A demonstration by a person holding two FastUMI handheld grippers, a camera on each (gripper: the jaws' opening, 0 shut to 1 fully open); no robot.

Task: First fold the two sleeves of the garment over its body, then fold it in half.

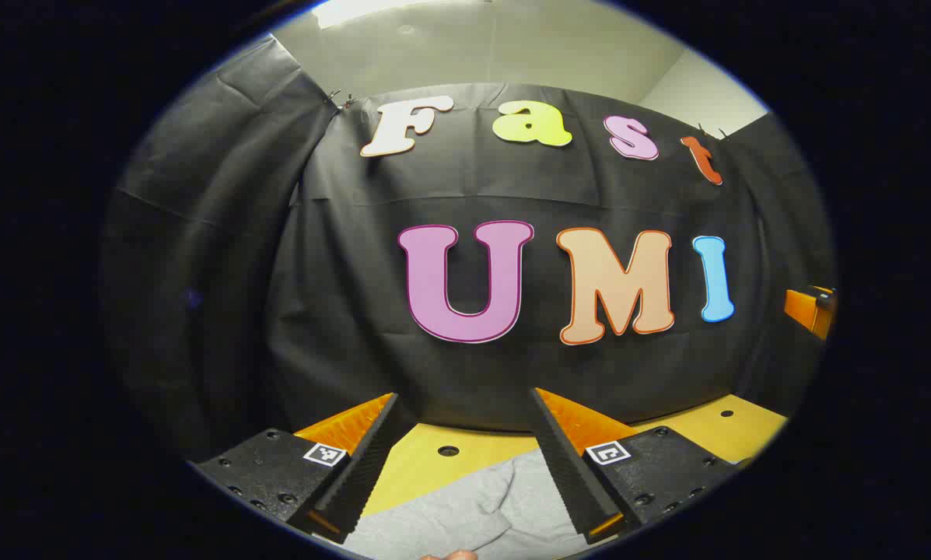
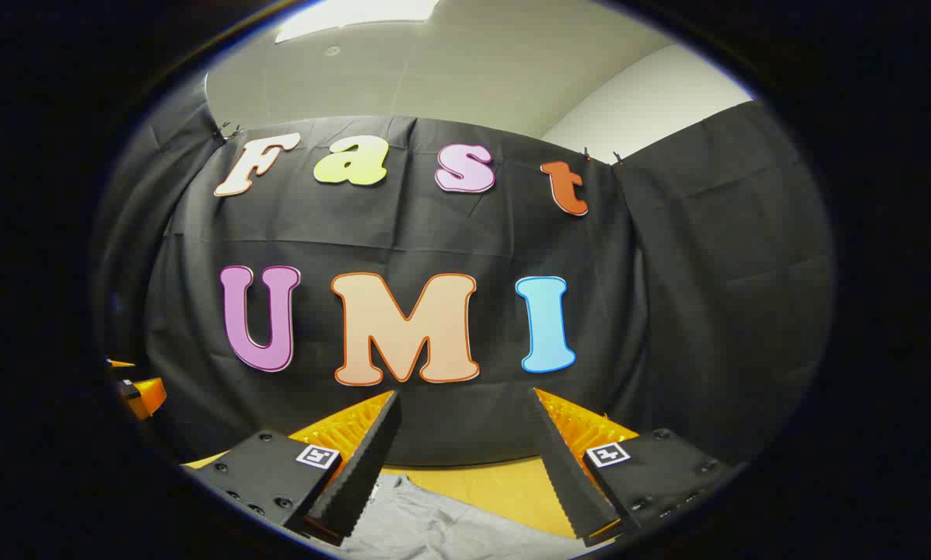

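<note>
The grey garment (image 1: 473, 505) is cut off at 6 o'clock in the left gripper view, so its sleeves and full shape cannot be told. In the right gripper view the same cloth (image 2: 426, 521) is also cut at the bottom edge. The yellow table (image 1: 434, 463) is partly covered by it. An orange object (image 1: 811, 307) at 3 o'clock is cut off and cannot be identified.

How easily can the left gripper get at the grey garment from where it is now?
Probably easily: the left gripper is open and the grey garment lies on the yellow table just below its fingers, with nothing between them.
</note>
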